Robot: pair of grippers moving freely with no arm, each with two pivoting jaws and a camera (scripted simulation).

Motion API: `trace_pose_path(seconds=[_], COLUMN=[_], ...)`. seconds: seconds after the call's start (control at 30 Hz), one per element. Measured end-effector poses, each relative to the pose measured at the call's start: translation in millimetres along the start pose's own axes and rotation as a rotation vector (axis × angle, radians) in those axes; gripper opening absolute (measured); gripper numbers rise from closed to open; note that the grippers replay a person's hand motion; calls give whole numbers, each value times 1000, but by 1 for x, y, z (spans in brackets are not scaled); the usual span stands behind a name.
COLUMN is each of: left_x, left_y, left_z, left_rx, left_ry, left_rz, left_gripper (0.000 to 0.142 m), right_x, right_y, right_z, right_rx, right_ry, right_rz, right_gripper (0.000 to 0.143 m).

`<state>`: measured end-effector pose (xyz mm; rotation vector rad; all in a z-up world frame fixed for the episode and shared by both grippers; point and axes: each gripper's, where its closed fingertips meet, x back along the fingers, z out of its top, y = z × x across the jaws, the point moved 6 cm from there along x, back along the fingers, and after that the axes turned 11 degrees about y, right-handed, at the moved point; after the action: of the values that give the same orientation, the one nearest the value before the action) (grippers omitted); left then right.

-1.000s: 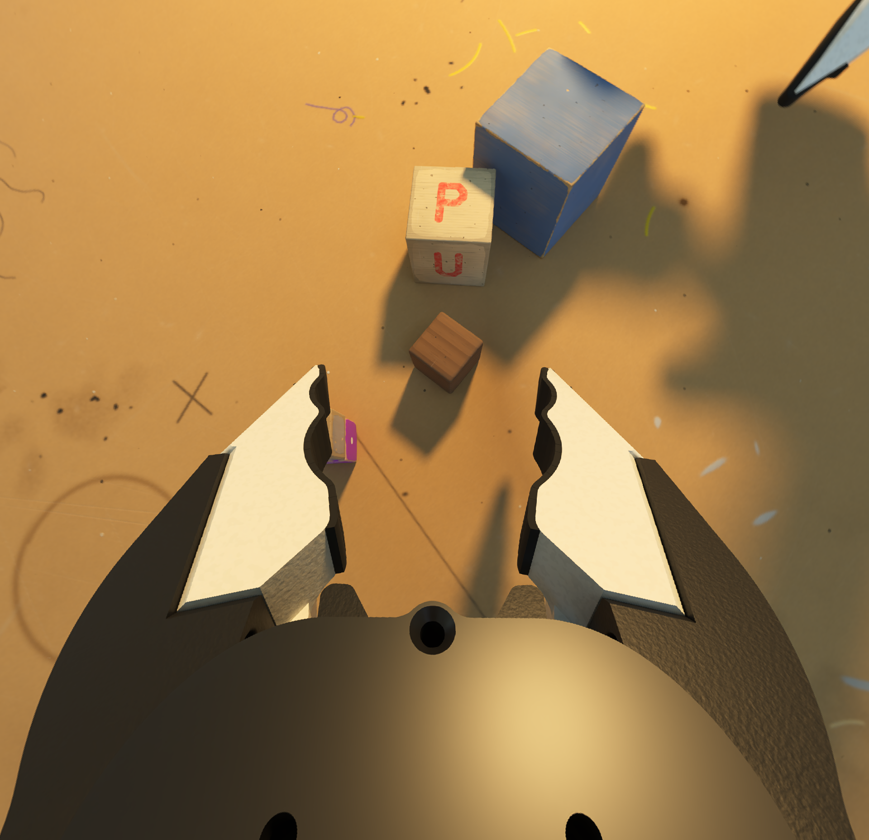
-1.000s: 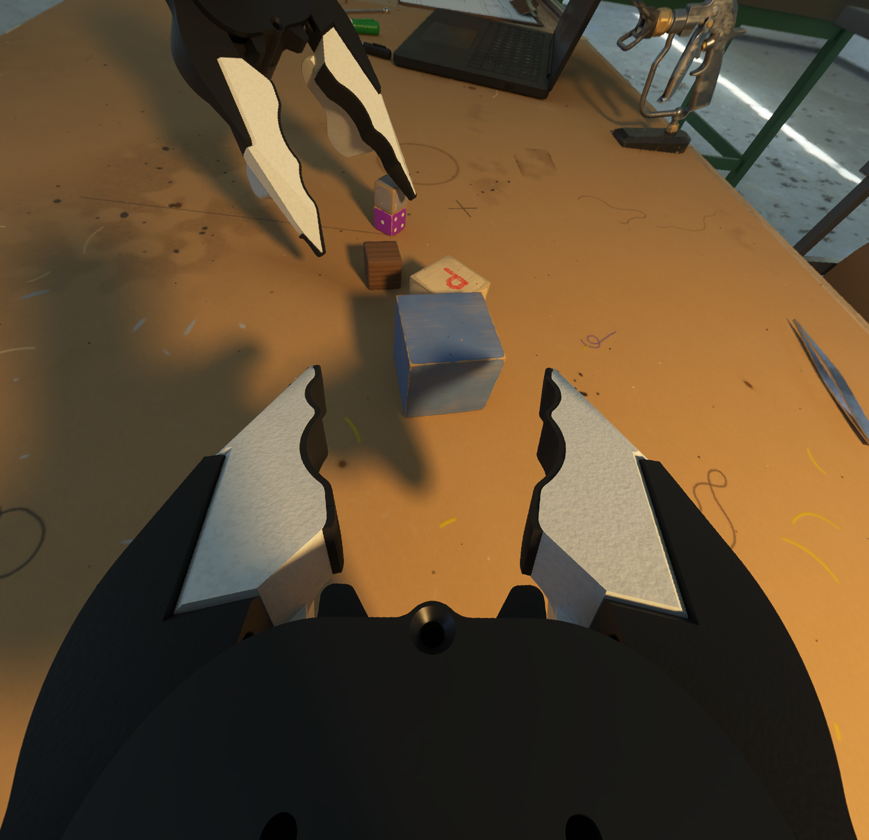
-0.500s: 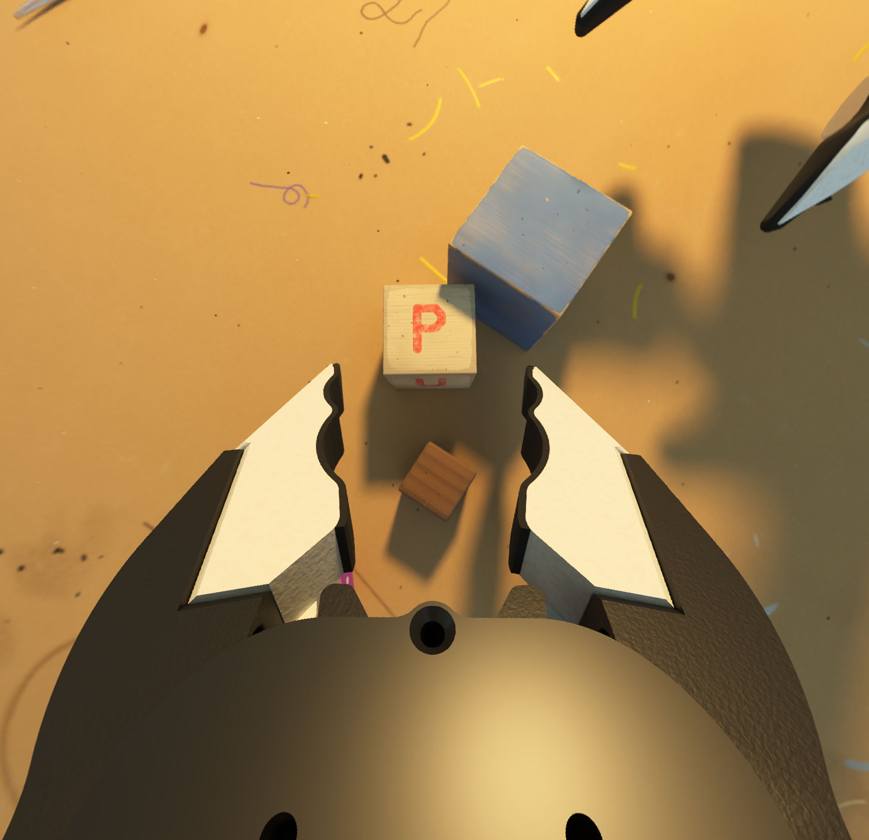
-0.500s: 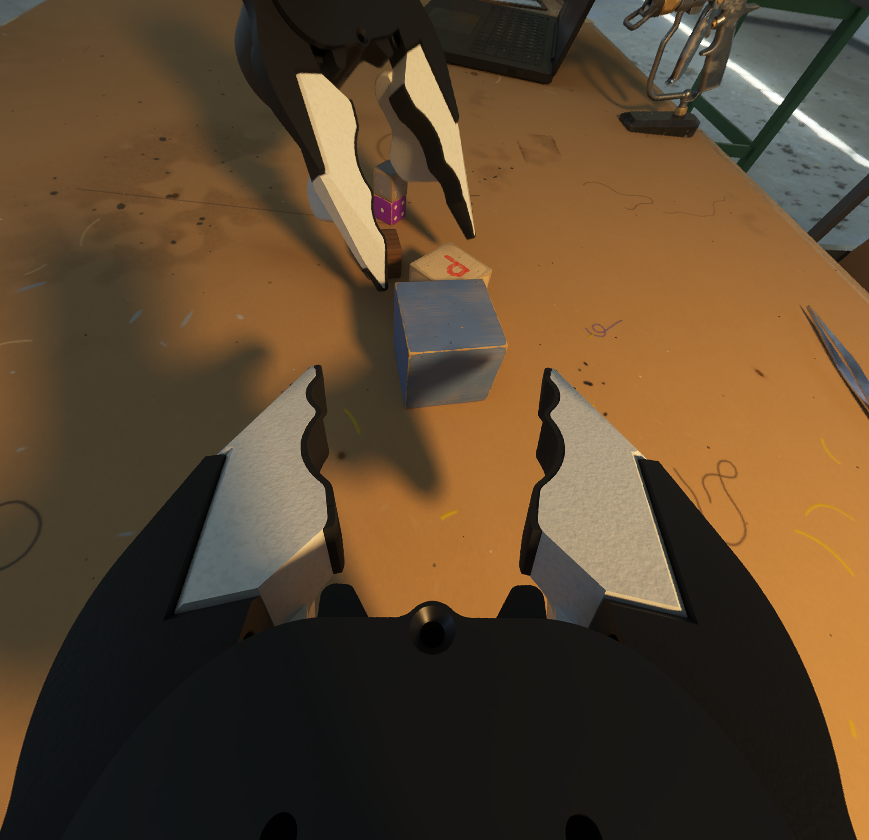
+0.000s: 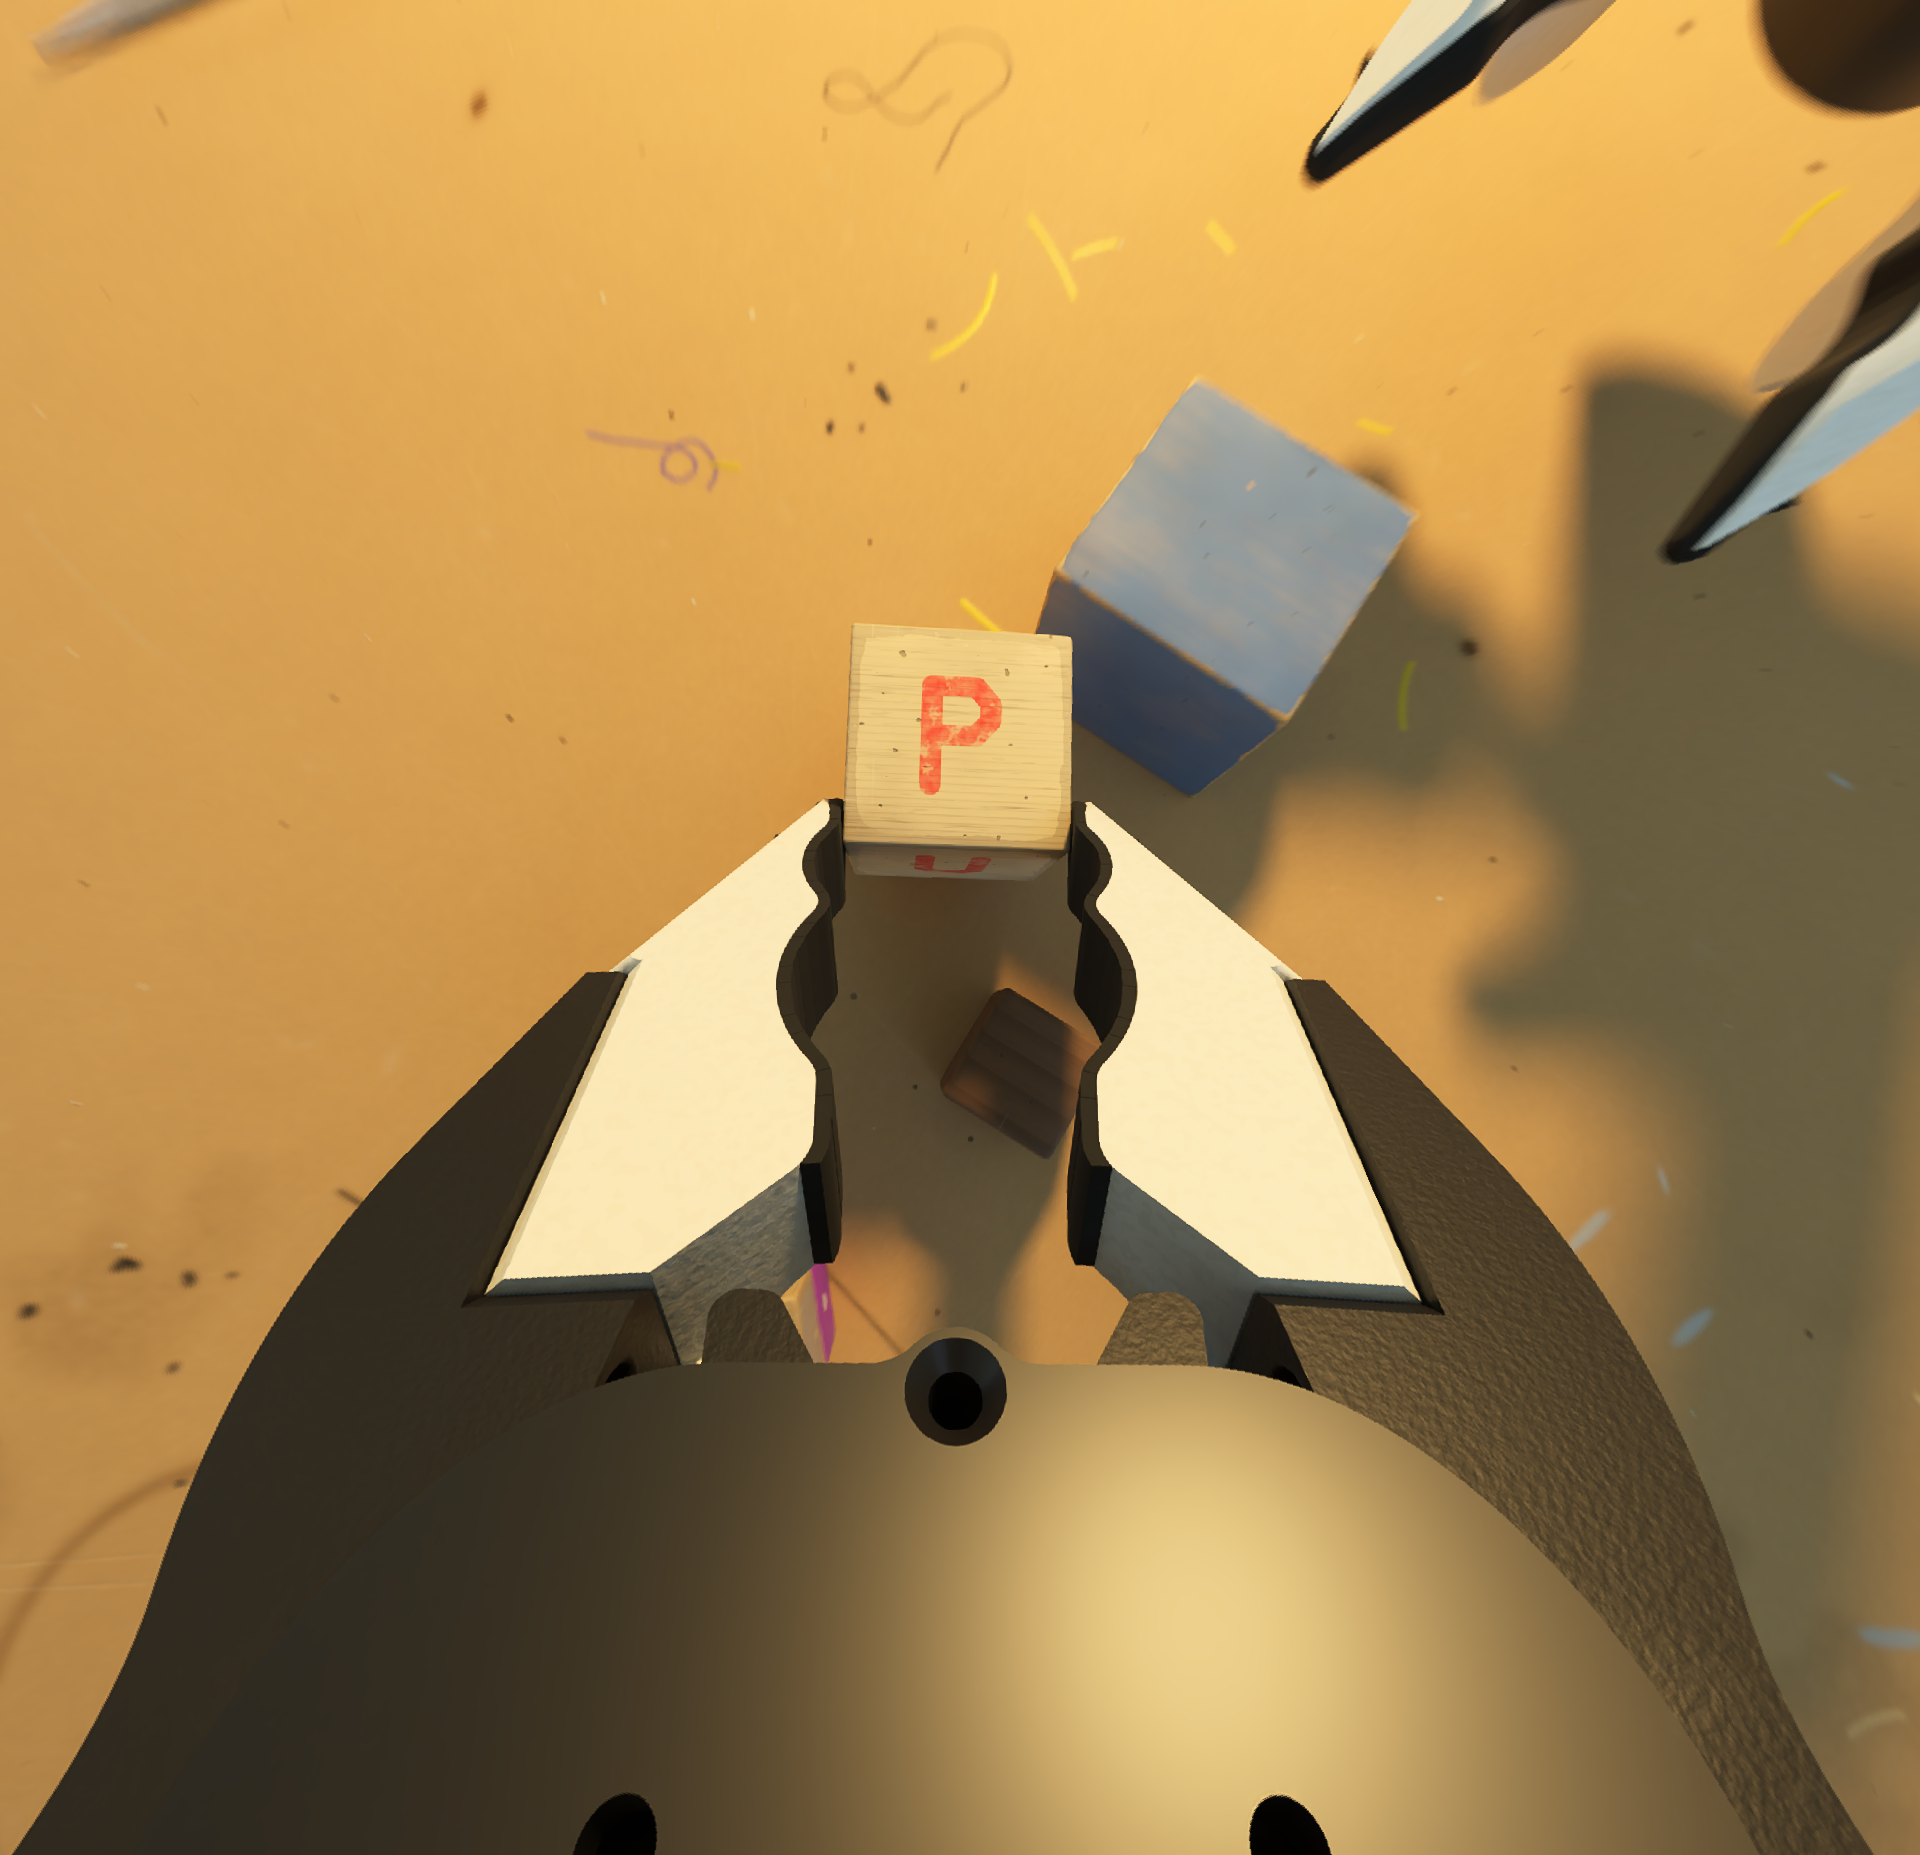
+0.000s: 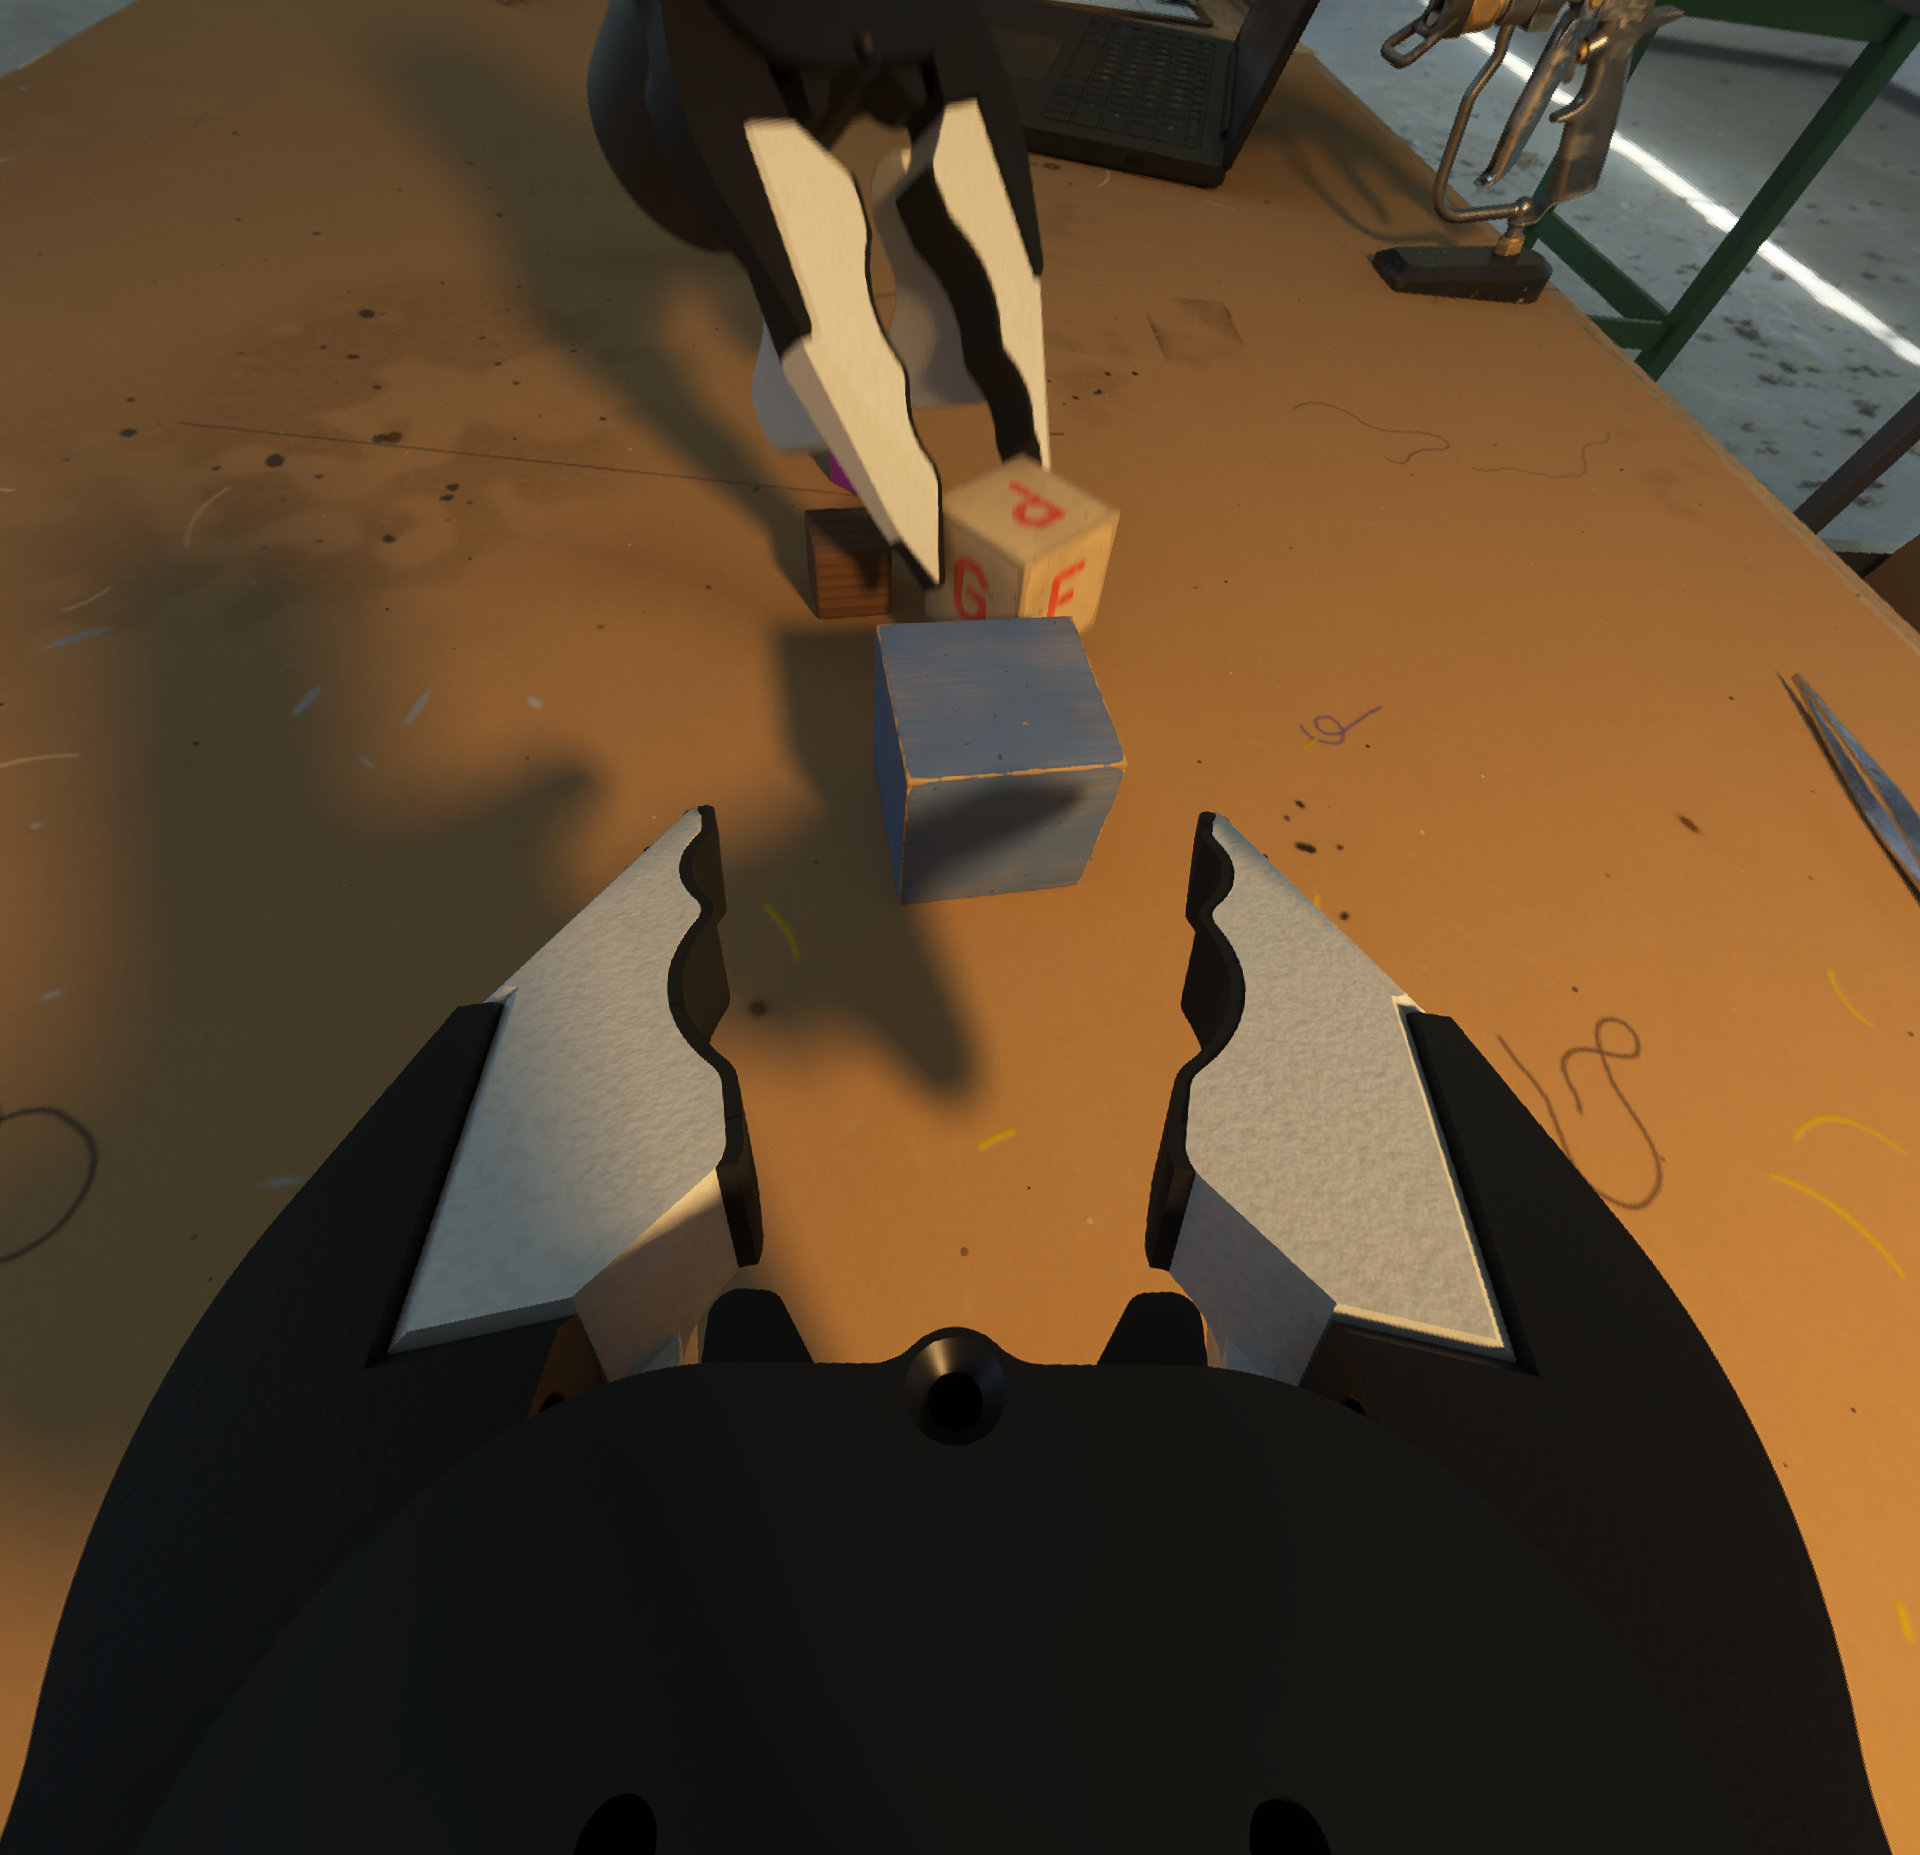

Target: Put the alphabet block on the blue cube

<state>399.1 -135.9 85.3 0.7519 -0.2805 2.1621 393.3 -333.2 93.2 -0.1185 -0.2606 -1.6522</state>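
Observation:
The alphabet block, pale wood with red letters, sits between the fingertips of my left gripper, which is shut on it. In the right wrist view the block looks raised a little off the table in the left gripper, just behind the blue cube. The blue cube stands on the table, ahead and right of the block. My right gripper is open and empty, hovering just short of the blue cube. Its fingers also show at the upper right of the left wrist view.
A small brown block lies under my left gripper, beside a purple die. A laptop and a spray gun stand at the table's far end. A metal blade lies near the right edge.
My left gripper has moved forward over the brown block and shut on the alphabet block, which now sits higher. My right gripper has stayed open and barely moved.

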Motion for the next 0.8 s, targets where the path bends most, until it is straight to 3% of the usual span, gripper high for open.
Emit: trace_pose_path(seconds=[0.17,0.37,0.8], left_x=[21,4,-19], left_y=[12,33,28], left_z=[34,54,57], left_rx=[-93,-202,-235], left_ry=[55,-31,-43], left_rz=[-162,-334,-477], left_gripper=[43,43,43], right_x=[1,5,8], right_y=[0,1,2], right_z=[2,4,5], right_rx=[9,1,-10], right_ry=[5,28,45], right_rz=[2,3,7], right_gripper=[90,90,89])
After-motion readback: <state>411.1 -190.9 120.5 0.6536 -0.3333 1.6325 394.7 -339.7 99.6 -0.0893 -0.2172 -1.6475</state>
